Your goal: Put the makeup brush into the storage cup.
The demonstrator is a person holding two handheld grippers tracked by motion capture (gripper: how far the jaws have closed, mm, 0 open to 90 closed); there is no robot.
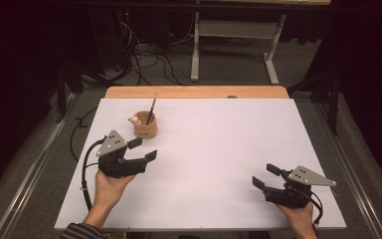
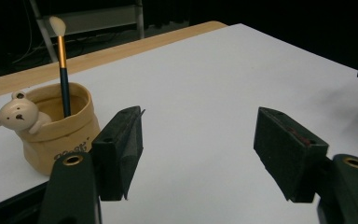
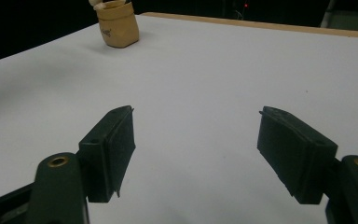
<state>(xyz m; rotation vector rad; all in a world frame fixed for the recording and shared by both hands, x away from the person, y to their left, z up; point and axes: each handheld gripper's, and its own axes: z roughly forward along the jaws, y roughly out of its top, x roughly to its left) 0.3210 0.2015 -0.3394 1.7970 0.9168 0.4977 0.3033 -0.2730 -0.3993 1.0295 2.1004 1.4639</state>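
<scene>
A tan pot (image 1: pixel 145 127) with a small bear figure (image 1: pixel 136 119) on its rim stands at the back left of the white table sheet (image 1: pixel 214 149). A brush (image 1: pixel 151 109) with a dark handle stands upright in it. In the left gripper view the pot (image 2: pixel 60 133), bear (image 2: pixel 16 116) and brush (image 2: pixel 63 70) sit just left of the jaws. My left gripper (image 1: pixel 143 149) (image 2: pixel 198 149) is open and empty, close in front of the pot. My right gripper (image 1: pixel 266 176) (image 3: pixel 196 149) is open and empty at the front right; the pot (image 3: pixel 117 27) lies far off.
A bare wooden strip (image 1: pixel 196 92) of table runs behind the white sheet. Cables (image 1: pixel 144 59) and a desk frame (image 1: pixel 234 45) stand on the floor beyond. The person's hands (image 1: pixel 107 191) come in at the front edge.
</scene>
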